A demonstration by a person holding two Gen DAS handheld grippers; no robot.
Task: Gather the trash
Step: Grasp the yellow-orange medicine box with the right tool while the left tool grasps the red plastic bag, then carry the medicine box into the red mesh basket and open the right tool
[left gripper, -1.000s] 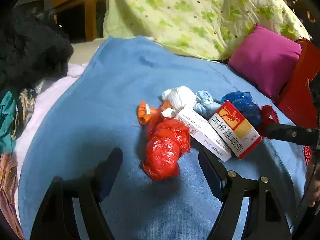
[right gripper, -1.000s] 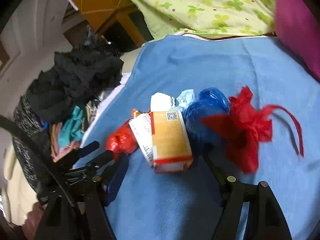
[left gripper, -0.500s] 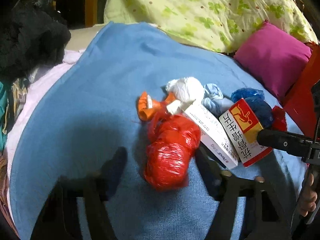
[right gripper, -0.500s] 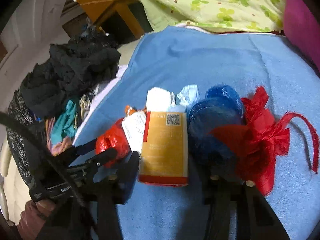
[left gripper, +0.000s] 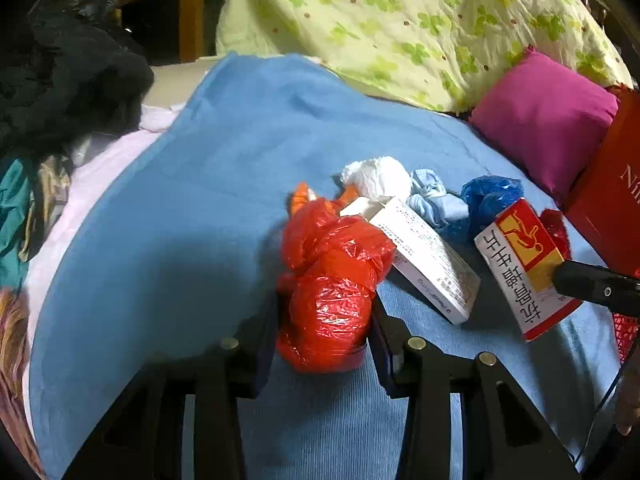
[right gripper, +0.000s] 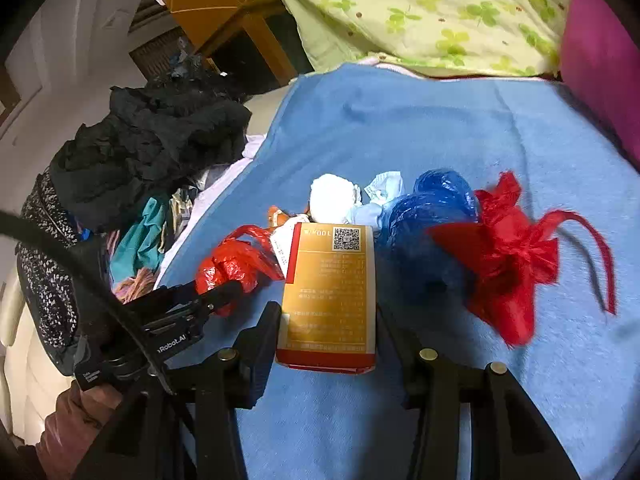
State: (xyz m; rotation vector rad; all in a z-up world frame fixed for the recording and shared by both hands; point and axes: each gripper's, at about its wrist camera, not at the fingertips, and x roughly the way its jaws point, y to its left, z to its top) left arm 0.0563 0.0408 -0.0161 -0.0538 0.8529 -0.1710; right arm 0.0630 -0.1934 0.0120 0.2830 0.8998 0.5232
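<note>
Blue blanket (left gripper: 200,240) carries the trash pile mid-bed. Right gripper (right gripper: 326,344) pinches the yellow-and-red box (right gripper: 332,296) by its sides. Left gripper (left gripper: 324,344) closing, pads pressed on the red plastic bag (left gripper: 328,288). Squeeze firm, lift straight, avoid snagging the white box (left gripper: 428,260).
</note>
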